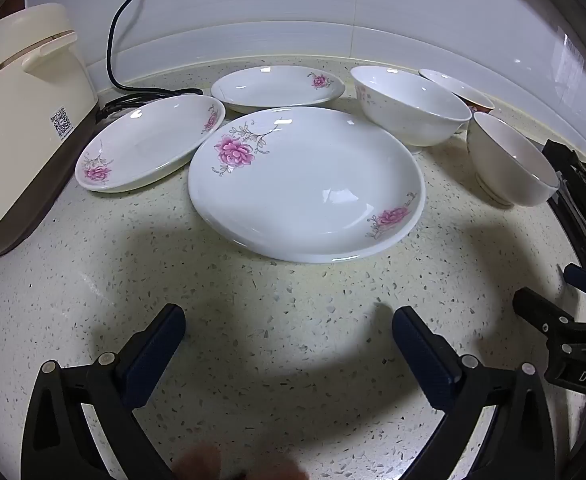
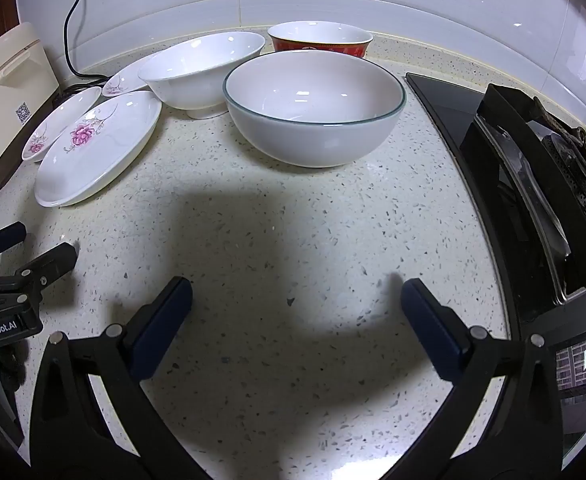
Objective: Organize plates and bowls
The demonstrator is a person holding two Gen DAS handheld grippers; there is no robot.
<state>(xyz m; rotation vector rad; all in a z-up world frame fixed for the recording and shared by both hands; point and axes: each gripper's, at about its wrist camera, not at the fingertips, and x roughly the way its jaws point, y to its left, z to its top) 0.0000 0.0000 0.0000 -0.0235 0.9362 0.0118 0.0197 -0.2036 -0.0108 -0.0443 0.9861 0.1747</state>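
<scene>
Three white plates with pink flowers lie on the speckled counter: a large plate (image 1: 305, 184) in the middle, a smaller plate (image 1: 149, 142) to its left, another plate (image 1: 277, 88) behind. To their right stand a white bowl (image 1: 409, 106), a green-rimmed bowl (image 2: 315, 108) and a red bowl (image 2: 321, 42) at the back. My left gripper (image 1: 289, 320) hangs open above bare counter in front of the large plate. Over the counter in front of the green-rimmed bowl, my right gripper (image 2: 297, 292) is open too. Neither holds anything.
A cream rice cooker (image 1: 25, 120) with a black cord (image 1: 121, 40) stands at the left against the tiled wall. A black gas stove (image 2: 533, 184) borders the counter on the right. The right gripper's fingers (image 1: 541, 316) show at the right edge of the left wrist view.
</scene>
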